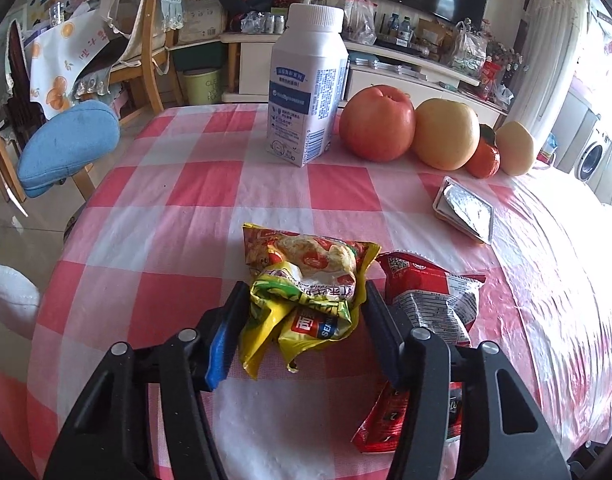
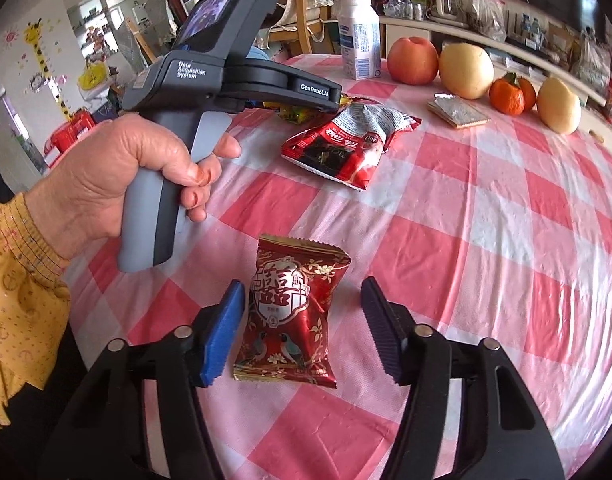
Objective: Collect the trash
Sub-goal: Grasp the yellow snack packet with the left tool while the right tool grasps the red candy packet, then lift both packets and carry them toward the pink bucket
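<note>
My left gripper (image 1: pixel 304 300) is open around a crumpled yellow wrapper (image 1: pixel 306 284) that lies on the checked tablecloth (image 1: pixel 178 184); the pads stand on each side of it with small gaps. A red and silver packet (image 1: pixel 429 300) lies just to its right, also seen in the right wrist view (image 2: pixel 345 140). My right gripper (image 2: pixel 304 300) is open around a dark red snack bag (image 2: pixel 294 312) that lies flat on the cloth, not touching either pad. A flat foil wrapper (image 1: pixel 463 210) lies further back, and shows in the right wrist view (image 2: pixel 457 114).
A white milk bottle (image 1: pixel 306 88), a red apple (image 1: pixel 375 122), a yellow pear (image 1: pixel 445 134), a tangerine (image 1: pixel 483 158) and another pear (image 1: pixel 513 148) stand along the table's far edge. A chair with a blue cushion (image 1: pixel 68 142) is at the left. The left hand-held device (image 2: pixel 210 80) hangs over the table.
</note>
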{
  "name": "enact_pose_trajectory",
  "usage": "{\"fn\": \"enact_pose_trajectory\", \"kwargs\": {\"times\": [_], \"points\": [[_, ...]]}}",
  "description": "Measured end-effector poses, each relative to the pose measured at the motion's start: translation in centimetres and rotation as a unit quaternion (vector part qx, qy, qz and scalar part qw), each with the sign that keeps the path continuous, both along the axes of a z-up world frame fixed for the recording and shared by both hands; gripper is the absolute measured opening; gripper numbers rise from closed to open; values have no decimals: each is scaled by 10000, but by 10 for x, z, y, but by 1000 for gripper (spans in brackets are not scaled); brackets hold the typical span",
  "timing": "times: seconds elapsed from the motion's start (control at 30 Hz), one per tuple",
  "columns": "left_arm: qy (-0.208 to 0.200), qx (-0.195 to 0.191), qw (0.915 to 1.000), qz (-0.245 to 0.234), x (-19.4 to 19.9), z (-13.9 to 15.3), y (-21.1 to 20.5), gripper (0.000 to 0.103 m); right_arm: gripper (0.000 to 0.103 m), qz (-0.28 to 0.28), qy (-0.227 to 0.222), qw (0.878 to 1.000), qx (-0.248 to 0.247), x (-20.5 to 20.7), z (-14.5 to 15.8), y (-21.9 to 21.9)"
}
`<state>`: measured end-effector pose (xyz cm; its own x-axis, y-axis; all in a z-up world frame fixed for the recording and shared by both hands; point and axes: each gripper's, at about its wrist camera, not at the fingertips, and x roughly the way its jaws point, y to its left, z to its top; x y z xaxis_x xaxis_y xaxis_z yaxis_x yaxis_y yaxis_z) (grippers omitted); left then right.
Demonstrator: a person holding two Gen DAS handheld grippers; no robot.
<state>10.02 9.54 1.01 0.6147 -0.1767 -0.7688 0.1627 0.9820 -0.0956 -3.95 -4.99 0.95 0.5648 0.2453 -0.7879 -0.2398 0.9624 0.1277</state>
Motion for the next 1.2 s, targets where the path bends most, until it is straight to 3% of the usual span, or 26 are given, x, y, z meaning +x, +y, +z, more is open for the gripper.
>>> {"fn": "enact_pose_trajectory", "kwargs": {"times": [0.1,0.3,1.2], "points": [[-3,-56,10000,35,-1,0,3,54,47,39,-58,9999,-121,0,0,2],[-19,-62,9999,81,-4,0,5,50,41,39,-88,9998,-202,2,-1,0],[-166,-432,9985,305,-57,16,31,37,33,-170,-264,9995,-28,1,9,-15]]}}
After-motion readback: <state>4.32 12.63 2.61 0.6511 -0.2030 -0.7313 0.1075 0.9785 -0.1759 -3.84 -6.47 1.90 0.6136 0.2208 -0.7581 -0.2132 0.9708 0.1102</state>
